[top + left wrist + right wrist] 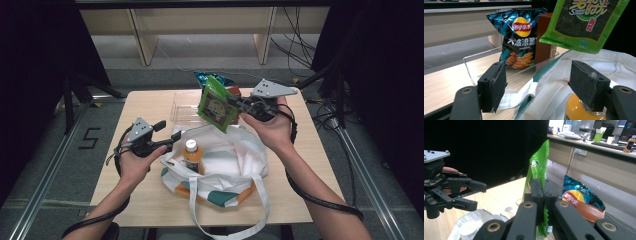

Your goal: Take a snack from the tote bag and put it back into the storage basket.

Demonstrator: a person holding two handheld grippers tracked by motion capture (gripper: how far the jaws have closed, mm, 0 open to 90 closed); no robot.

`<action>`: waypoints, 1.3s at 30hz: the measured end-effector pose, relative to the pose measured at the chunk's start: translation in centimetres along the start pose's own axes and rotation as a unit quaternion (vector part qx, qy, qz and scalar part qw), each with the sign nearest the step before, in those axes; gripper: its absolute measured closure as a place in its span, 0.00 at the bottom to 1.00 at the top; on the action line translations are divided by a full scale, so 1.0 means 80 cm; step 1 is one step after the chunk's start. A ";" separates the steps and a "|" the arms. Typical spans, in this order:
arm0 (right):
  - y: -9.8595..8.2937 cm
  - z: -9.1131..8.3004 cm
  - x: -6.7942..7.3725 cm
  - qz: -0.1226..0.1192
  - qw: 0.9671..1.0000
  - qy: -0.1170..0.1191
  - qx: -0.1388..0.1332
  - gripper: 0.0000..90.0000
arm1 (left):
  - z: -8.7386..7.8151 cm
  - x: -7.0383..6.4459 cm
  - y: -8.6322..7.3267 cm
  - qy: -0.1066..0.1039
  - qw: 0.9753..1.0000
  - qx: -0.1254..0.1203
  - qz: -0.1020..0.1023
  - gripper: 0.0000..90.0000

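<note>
right gripper (239,106) pinches green snack pack (216,105) above the tote bag (220,165) to drop it in, left gripper (165,135) spread open at the bag's rim.

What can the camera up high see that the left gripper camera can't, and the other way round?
The high view alone takes in the whole table, both of the person's hands, the right gripper shut on the green snack pack, and the bottle cap inside the white tote bag. The left gripper view alone lets you read the logo on the blue chip bag and see the left gripper with its jaws open, close up. Both show the green pack, the chip bag, the tote bag and the clear tray.
</note>
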State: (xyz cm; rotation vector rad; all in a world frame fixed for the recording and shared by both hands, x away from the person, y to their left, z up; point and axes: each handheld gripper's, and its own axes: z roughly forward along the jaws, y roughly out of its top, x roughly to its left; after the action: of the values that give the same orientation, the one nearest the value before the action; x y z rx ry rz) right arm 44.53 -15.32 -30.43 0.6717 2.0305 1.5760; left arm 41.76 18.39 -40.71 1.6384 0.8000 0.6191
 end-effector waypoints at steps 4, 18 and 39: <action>0.001 0.005 -0.001 0.002 1.000 0.001 0.002 1.00 | 0.001 -0.001 -0.001 0.000 1.000 0.000 -0.004 0.32; 0.007 0.014 -0.006 0.000 1.000 -0.009 -0.005 1.00 | 0.001 0.000 0.000 -0.001 1.000 0.001 0.002 0.32; 0.008 0.031 -0.009 0.004 1.000 -0.017 -0.001 1.00 | 0.001 -0.001 0.000 -0.002 1.000 -0.001 -0.005 0.32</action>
State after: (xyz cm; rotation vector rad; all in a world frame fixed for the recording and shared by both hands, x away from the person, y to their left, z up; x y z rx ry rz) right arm 46.71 -13.77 -30.31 0.7011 2.0038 1.5599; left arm 41.76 18.32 -40.75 1.6319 0.8043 0.6086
